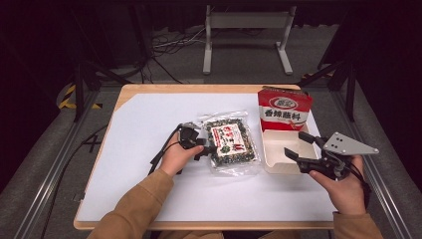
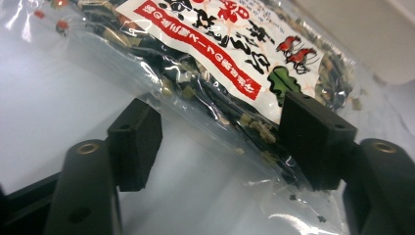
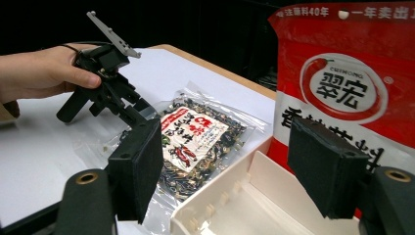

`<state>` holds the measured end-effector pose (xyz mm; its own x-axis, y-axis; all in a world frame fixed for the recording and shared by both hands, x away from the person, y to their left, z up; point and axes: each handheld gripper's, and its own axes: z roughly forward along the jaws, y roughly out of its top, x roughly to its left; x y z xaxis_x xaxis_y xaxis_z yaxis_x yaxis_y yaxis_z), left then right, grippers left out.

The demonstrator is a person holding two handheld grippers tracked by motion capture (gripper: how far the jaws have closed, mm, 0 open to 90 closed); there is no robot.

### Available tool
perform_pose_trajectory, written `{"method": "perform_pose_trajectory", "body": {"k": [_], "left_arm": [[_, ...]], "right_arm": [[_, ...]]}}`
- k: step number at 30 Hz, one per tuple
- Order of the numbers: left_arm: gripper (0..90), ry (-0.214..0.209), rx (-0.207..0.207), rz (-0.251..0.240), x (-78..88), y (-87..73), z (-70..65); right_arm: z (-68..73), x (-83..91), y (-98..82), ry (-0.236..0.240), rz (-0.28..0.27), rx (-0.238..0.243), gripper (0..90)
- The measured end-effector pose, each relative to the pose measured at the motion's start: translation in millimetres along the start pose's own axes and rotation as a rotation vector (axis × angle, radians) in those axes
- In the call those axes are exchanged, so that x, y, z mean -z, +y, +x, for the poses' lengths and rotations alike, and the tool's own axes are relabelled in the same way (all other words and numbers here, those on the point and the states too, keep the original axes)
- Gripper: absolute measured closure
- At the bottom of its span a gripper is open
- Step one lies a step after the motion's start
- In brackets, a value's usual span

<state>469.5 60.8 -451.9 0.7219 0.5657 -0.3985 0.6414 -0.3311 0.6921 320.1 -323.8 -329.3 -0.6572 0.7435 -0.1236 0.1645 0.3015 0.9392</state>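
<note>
Clear seaweed-mix packet [image 1: 231, 143] – dark flakes, white label with red lettering – flat on desk [image 1: 149, 124]; left claw [image 2: 220, 142] spread around its edge; right claw [image 3: 235, 171] spread, nothing between.

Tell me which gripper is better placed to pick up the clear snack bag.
Left. The left gripper is already at the clear snack bag, its edge between the open jaws, which are not yet clamped. The right gripper hangs open over the white box, apart from the bag.

A tall red seasoning pouch [image 1: 284, 110] stands in an open cream plastic box [image 1: 274, 149] on the white-topped table [image 1: 144, 129].
</note>
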Motion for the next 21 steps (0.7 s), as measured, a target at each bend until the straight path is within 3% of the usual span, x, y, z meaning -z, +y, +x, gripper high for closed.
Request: {"method": "perform_pose_trajectory", "body": {"k": [6, 14, 17, 21], "left_arm": [[42.2, 0.003, -0.044, 0.007, -7.7, 5.1, -7.4], [53.3, -0.007, -0.045, -0.001, -6.6, 8.4, -9.8], [62.7, -0.039, -0.008, -0.009, -0.9, 9.5, -9.1], [73.4, -0.043, -0.025, -0.018, 6.4, 11.3, -13.3]], "right_arm": [[0.3, 4.3, -4.0, -0.018, 0.008, -0.008, 30.2], [0.7, 6.3, -7.3, -0.022, 0.016, -0.011, 30.2], [0.7, 7.2, -7.5, -0.024, 0.012, -0.011, 30.2], [1.0, 6.6, -7.6, -0.022, 0.013, -0.010, 30.2]]}}
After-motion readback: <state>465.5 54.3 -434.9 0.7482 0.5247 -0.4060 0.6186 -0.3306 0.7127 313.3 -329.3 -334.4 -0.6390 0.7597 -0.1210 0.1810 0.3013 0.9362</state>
